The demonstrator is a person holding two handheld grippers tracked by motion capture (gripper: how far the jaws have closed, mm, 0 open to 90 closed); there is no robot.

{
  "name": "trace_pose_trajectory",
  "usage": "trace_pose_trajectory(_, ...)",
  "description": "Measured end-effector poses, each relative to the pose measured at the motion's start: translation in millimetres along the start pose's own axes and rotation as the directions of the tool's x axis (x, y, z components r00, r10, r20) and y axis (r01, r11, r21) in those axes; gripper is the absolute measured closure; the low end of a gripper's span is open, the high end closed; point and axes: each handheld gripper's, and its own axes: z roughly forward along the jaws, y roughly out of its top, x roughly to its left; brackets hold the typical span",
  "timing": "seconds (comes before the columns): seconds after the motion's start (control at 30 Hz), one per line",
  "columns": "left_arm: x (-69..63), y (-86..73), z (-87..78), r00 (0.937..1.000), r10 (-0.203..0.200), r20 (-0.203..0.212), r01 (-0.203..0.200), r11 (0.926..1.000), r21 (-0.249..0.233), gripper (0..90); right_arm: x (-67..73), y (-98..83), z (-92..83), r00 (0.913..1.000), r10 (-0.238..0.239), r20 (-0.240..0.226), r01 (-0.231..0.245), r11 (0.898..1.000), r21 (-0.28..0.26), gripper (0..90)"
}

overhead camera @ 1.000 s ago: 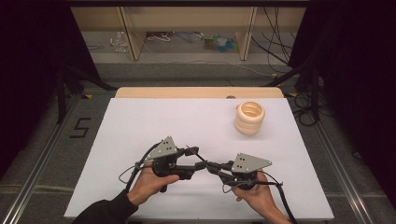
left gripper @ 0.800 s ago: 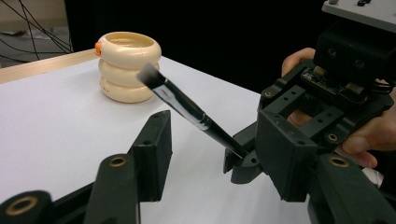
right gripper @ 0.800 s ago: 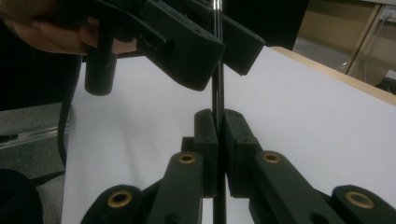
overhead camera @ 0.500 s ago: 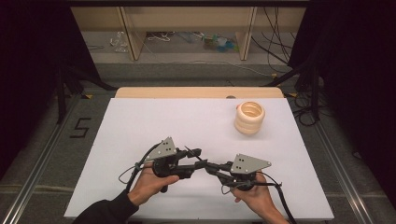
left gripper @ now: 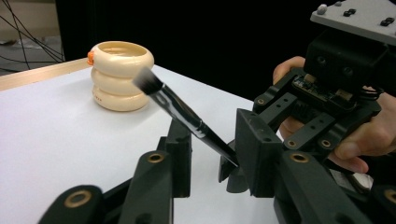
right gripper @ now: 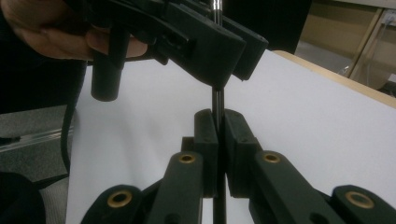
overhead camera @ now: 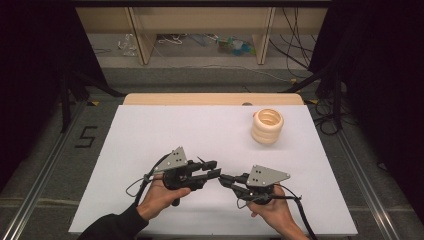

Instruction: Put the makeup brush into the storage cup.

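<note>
A black makeup brush point(left gripper: 182, 109) with a pale-tipped head runs from my right gripper point(right gripper: 218, 126), which is shut on its thin handle point(right gripper: 217, 100), up between the jaws of my left gripper point(left gripper: 212, 135). The left jaws have just been closing around the brush, and a gap still shows on either side of it. Both grippers meet tip to tip near the table's front edge, left gripper point(overhead camera: 214, 168) and right gripper point(overhead camera: 225, 180). A cream ringed holder point(overhead camera: 267, 126) stands upright at the back right, beyond the brush head, holder point(left gripper: 120, 74).
The white table top point(overhead camera: 165, 135) ends in a wooden strip point(overhead camera: 210, 98) at the far edge. Dark floor and cables lie around the table. A hand point(left gripper: 369, 135) wraps the right gripper's body.
The left gripper's jaws have drawn closer together around the brush. Both hands and the holder have stayed where they were.
</note>
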Motion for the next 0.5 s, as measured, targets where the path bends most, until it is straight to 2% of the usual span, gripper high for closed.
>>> trace_pose_trajectory(0.17,2.0,-0.8,-0.2,0.9998,-0.004,0.020,0.004,0.9999,-0.011,71.0,0.0,-0.4,0.4,1.0000,0.001,-0.006,-0.001,1.000,-0.003,85.4)
trace_pose_trajectory(0.3,3.5,-3.0,0.0,0.9982,-0.046,0.038,0.047,0.9986,-0.023,73.6,0.2,-0.7,0.5,1.0000,0.000,-0.007,0.000,1.000,0.005,85.4)
trace_pose_trajectory(0.43,5.0,-3.0,-0.4,0.9973,-0.039,0.062,0.041,0.9987,-0.029,76.4,0.5,-1.0,0.9,1.0000,-0.002,-0.009,0.002,1.000,0.003,85.4)
trace_pose_trajectory(0.5,3.9,-3.1,-0.5,0.9961,-0.055,0.069,0.057,0.9979,-0.032,78.1,0.3,-1.5,1.5,0.9999,-0.012,-0.006,0.012,1.000,-0.002,85.3)
